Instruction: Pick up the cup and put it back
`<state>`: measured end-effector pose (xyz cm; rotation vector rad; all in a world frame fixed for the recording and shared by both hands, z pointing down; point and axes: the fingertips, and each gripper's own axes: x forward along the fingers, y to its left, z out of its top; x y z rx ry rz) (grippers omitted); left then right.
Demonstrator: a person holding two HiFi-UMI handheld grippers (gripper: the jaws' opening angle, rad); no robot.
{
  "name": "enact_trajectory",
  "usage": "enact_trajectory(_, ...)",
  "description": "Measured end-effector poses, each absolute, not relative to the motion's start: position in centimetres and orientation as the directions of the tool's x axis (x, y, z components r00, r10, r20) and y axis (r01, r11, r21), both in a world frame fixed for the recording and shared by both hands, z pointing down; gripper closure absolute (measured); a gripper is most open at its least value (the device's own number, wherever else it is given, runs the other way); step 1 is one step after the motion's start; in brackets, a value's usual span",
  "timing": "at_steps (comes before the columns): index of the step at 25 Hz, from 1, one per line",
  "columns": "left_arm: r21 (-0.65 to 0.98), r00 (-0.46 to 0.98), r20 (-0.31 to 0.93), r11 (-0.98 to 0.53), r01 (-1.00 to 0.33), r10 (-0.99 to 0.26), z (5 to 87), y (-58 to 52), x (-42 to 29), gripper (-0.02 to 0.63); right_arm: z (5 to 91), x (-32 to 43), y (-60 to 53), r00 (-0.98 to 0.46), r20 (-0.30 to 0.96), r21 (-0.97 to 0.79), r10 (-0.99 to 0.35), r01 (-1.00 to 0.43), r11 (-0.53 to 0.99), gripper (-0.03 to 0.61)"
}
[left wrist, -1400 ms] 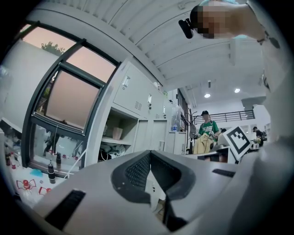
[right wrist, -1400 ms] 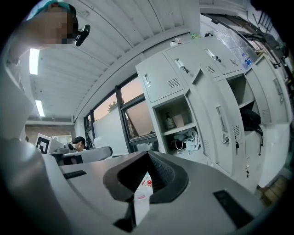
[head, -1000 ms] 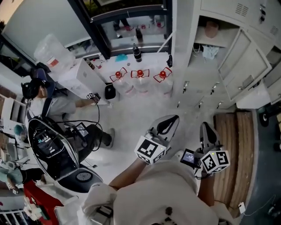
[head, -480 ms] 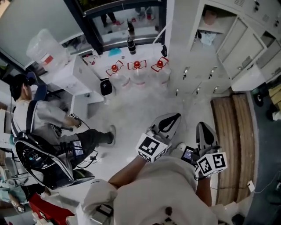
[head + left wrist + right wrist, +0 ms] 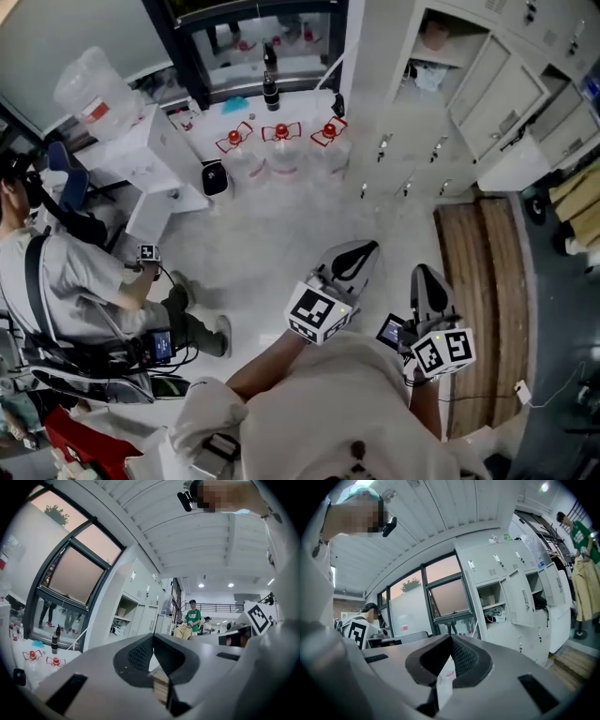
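Three water jugs (image 5: 278,141) stand in a row on the floor (image 5: 272,234), just before the window (image 5: 262,37). A bottle (image 5: 270,89) stands on the sill behind them. Left of the jugs is a cabinet (image 5: 155,155) with a large container (image 5: 94,94) on top (or so it seems from above). A seated person (image 5: 66,281) is at the far left, nearer than the cabinet. Lockers (image 5: 487,103) fill the right of the window, with a wooden platform (image 5: 478,281) on the floor before them. The left gripper (image 5: 361,248) and right gripper (image 5: 419,274) lie side by side between person and platform.

White floor (image 5: 281,248): three red-capped jugs (image 5: 279,159), wooden board (image 5: 483,309).
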<state>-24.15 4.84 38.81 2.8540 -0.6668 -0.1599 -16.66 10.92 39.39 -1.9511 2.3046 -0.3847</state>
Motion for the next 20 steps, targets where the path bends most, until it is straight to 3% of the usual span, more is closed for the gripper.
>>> enact_trajectory(12, 0.202, 0.852, -0.046, -0.840, -0.504, -0.522, 38.3, 11.6, -22.5, 0.604, 38.9, -14.3, 17.3, -0.253, 0.064, -0.260, -0.965, -0.938, 0.229, 0.554)
enact_trajectory(20, 0.201, 0.861, -0.036, -0.848, -0.491, -0.508, 38.5, 19.1, -17.7, 0.604, 38.7, -10.4, 23.9, -0.264, 0.067, -0.253, -0.962, -0.937, 0.240, 0.554)
